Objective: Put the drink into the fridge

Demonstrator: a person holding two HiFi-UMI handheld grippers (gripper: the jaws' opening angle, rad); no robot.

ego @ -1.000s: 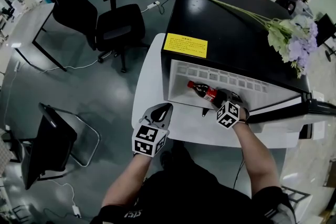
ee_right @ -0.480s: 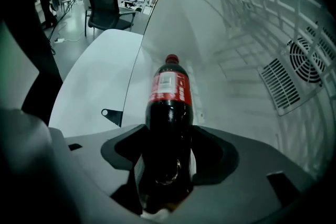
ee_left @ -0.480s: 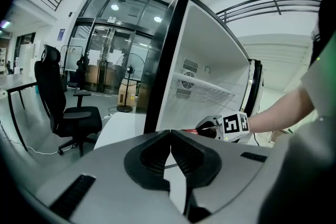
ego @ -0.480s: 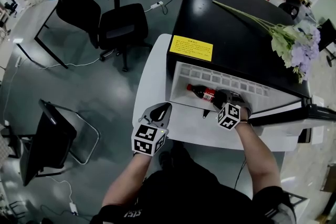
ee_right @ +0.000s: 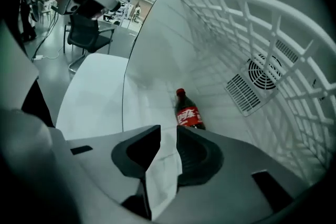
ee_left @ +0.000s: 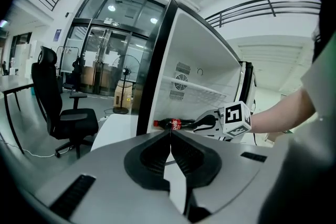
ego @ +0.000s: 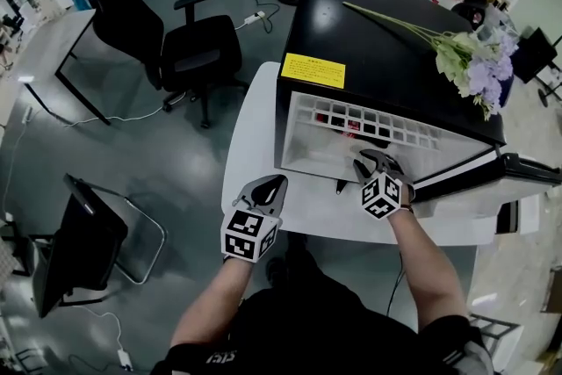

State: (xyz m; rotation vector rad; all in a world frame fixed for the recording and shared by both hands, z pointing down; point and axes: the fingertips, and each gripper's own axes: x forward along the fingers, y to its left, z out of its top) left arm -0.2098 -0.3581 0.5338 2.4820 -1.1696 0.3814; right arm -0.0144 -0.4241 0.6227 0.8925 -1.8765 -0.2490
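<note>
The black mini fridge [ego: 386, 57] stood on a white table [ego: 255, 127] with its door [ego: 492, 171] swung wide toward 3 o'clock. Inside, a white wire shelf [ego: 369, 120] crossed the upper part of the compartment. Under it a cola bottle [ee_right: 188, 113] with a red label and red cap lay on its side on the fridge floor, the only thing in view in there. A fan vent [ee_right: 262, 78] sat in the inner wall beyond the bottle.

The right gripper [ego: 369, 158] was at the mouth of the compartment, with the bottle at its 12 o'clock, just past the jaw tips and not touching them. Its jaws were closing, a narrow gap left between them and nothing in that gap.

The left gripper [ego: 274, 182] hung over the table's near edge at about 8 o'clock from the fridge opening, its jaws pressed together on nothing.

On the fridge top lay a spray of artificial flowers [ego: 465, 57] toward 2 o'clock and a yellow label [ego: 314, 70] near the front edge.
</note>
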